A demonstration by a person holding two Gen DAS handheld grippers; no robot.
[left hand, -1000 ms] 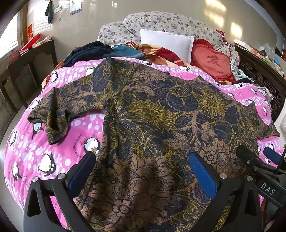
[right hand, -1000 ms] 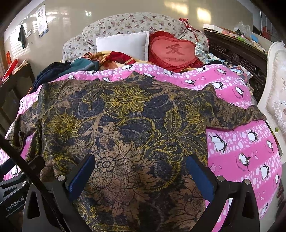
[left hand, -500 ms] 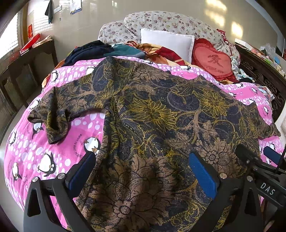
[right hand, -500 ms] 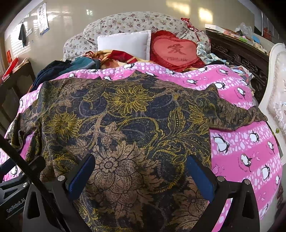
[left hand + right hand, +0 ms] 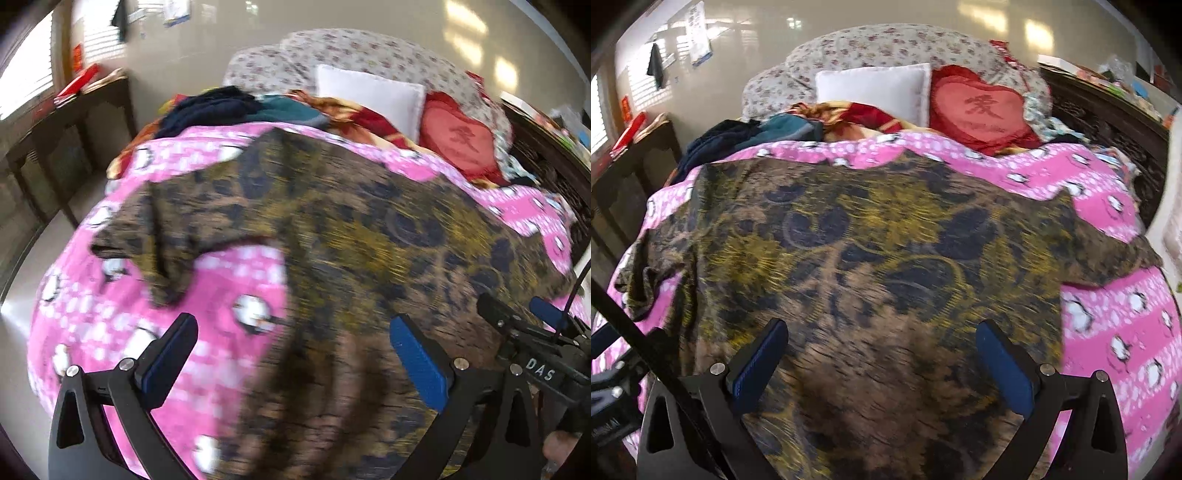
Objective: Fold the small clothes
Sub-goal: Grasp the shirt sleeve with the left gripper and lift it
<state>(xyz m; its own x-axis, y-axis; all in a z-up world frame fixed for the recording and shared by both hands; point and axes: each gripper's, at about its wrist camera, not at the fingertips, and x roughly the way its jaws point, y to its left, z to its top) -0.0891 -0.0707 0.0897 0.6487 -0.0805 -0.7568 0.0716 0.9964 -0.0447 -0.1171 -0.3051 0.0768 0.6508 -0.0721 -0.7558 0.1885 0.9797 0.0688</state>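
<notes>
A brown, gold and navy floral top (image 5: 362, 251) lies spread flat on a pink penguin blanket (image 5: 110, 332), with its hem near me and sleeves out to both sides; it also shows in the right wrist view (image 5: 871, 258). My left gripper (image 5: 291, 354) is open and empty above the hem's left part. My right gripper (image 5: 882, 358) is open and empty above the hem's right part. The right gripper also shows at the right edge of the left wrist view (image 5: 532, 332). Both views are blurred by motion.
At the bed's head lie a white pillow (image 5: 875, 88), a red heart cushion (image 5: 979, 107), a floral quilt (image 5: 886, 48) and a pile of dark clothes (image 5: 738, 136). A dark wooden table (image 5: 55, 136) stands left; a carved wooden headboard (image 5: 1108, 122) stands right.
Both grippers have moved, blurring the views. The left wrist view has shifted left, so more pink blanket shows under the left finger. Both stay open.
</notes>
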